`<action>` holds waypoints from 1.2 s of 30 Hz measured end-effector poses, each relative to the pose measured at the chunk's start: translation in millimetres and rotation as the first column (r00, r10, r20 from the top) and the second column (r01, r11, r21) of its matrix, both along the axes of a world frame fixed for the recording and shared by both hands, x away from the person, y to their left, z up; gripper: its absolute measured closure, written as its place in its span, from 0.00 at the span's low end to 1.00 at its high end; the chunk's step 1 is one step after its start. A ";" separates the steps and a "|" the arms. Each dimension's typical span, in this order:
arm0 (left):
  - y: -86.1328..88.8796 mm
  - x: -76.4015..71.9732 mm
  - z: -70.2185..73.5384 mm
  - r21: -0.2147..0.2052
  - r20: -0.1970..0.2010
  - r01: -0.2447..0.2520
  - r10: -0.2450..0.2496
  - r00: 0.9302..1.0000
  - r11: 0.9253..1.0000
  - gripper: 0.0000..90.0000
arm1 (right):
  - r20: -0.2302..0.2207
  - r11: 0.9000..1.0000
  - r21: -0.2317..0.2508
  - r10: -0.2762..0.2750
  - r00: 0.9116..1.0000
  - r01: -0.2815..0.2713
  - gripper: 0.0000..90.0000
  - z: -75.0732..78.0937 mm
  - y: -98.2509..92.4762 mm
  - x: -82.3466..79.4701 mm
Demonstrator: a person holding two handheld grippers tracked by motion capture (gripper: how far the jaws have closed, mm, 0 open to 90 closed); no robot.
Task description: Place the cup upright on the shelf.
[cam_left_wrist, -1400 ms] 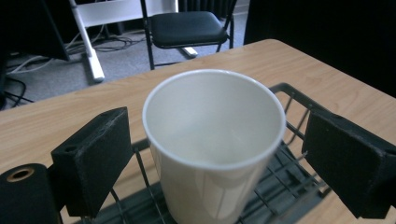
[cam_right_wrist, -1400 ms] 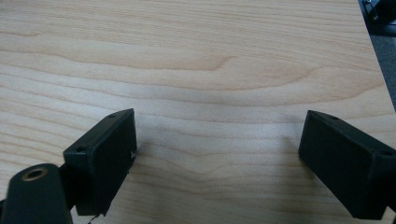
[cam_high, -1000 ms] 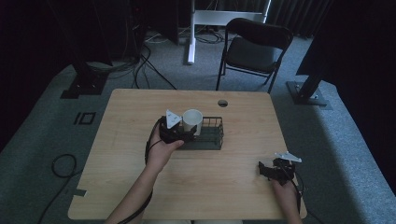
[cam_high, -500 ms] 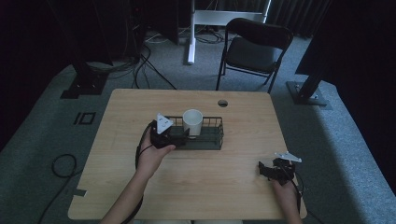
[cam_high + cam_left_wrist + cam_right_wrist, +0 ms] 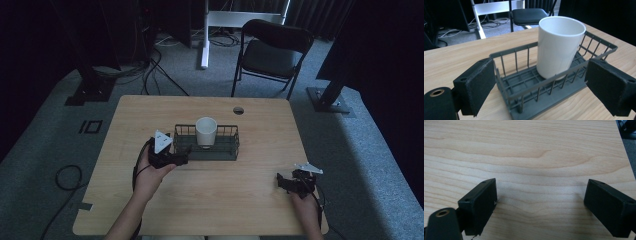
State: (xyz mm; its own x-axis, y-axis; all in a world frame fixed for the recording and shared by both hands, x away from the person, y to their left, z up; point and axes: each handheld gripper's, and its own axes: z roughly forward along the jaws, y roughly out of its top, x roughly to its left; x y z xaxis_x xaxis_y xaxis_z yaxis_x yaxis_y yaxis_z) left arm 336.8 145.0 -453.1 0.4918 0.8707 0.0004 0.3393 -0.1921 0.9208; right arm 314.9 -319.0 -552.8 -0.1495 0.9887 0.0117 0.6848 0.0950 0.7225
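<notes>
Between the spread fingers [image 5: 481, 87] — basket [image 5: 529, 86] corner, seemingly untouched.

Left gripper [image 5: 181, 159] jaws spread wide, low; right gripper [image 5: 283, 182] likewise, well apart.
</notes>
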 end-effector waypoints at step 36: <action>47.5 -74.0 -71.9 0.116 -0.066 0.135 -0.128 0.990 0.984 0.11 | 0.001 1.000 -0.002 -0.002 1.000 0.002 0.12 -0.1 0.1 -0.2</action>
State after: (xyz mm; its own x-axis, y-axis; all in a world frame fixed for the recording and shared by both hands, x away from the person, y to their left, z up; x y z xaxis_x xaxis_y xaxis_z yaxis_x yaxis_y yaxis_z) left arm 262.8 192.5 -525.0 0.6040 0.7940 0.0690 0.3561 -0.3464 0.8679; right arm 314.7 -318.9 -552.9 -0.1477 0.9890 0.0098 0.6840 0.0950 0.7232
